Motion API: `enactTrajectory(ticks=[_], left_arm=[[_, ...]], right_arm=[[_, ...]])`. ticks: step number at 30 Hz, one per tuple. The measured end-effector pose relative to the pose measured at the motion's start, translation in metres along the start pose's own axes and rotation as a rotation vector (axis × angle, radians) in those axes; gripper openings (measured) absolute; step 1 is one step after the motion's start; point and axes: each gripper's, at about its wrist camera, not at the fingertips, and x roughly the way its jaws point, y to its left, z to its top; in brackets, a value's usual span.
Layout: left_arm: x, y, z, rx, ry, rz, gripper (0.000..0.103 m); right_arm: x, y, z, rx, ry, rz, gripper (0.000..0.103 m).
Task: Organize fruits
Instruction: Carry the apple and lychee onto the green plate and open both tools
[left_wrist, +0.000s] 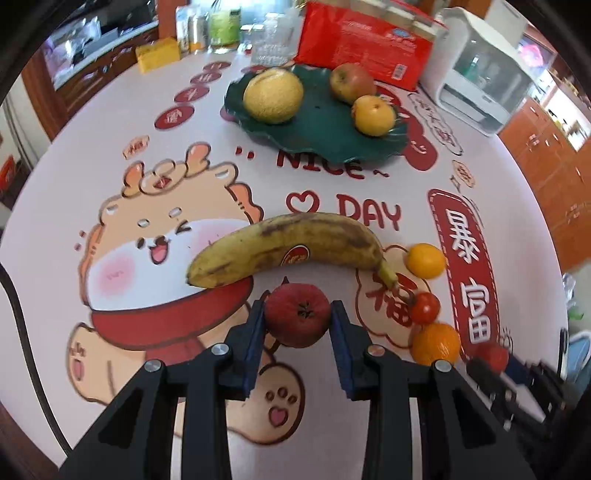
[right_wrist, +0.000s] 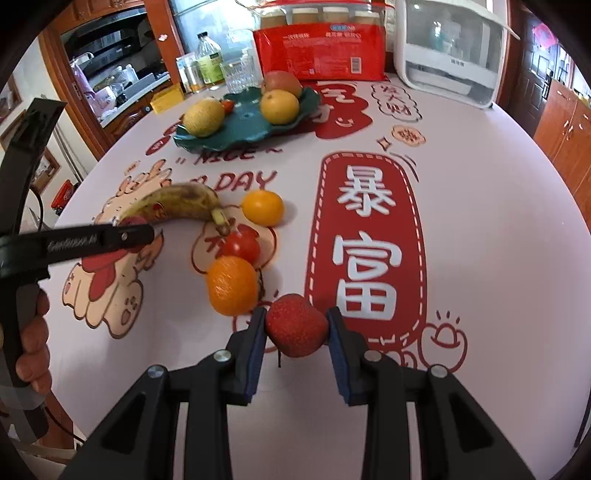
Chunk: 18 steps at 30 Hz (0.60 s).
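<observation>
Left hand-held gripper (left_wrist: 297, 319): closed on a small red fruit (left_wrist: 297, 314), one pad on each flank, calyx end facing you.
Right hand-held gripper (right_wrist: 296, 325): clamped on a second red fruit (right_wrist: 296, 325), just beside the large orange (right_wrist: 232, 285).
Handling, red fruits: judged light, firm and round. Hold across the widest part, as both are held now; a grip nearer either end may let them roll out.
Handling, banana (left_wrist: 288, 249): heavily spotted, so likely soft. Take it mid-length with light pressure.
Handling, tomato (left_wrist: 424, 307): thin-skinned and probably easy to crush.
Destination: the green plate (left_wrist: 314, 140) at the far side of the worktop (left_wrist: 517, 229), judged the collecting point.
Count on plate: three fruits visible from the left wrist; the right wrist shows a small red one behind them.
Count loose on worktop: one banana, one tomato, one large orange, one small yellow-orange citrus (left_wrist: 425, 260).
Count held: two.
</observation>
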Motion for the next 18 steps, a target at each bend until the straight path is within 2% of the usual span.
enactTrajectory(ticks=[9,14,18], left_arm=[[-0.061,-0.001,0.018,0.056,-0.086,-0.022,0.033],[-0.097,0.001,0.049,0.087,-0.141,-0.017,0.033],[-0.134,0.004,0.085,0.121,-0.213,-0.013,0.033]], right_arm=[[-0.032,0.025,0.037,-0.054,-0.073,0.066,0.032],[-0.054,0.04,0.072,-0.077,-0.111,0.115,0.032],[-0.08,0.048,0.115,-0.101,-0.166,0.156,0.032]])
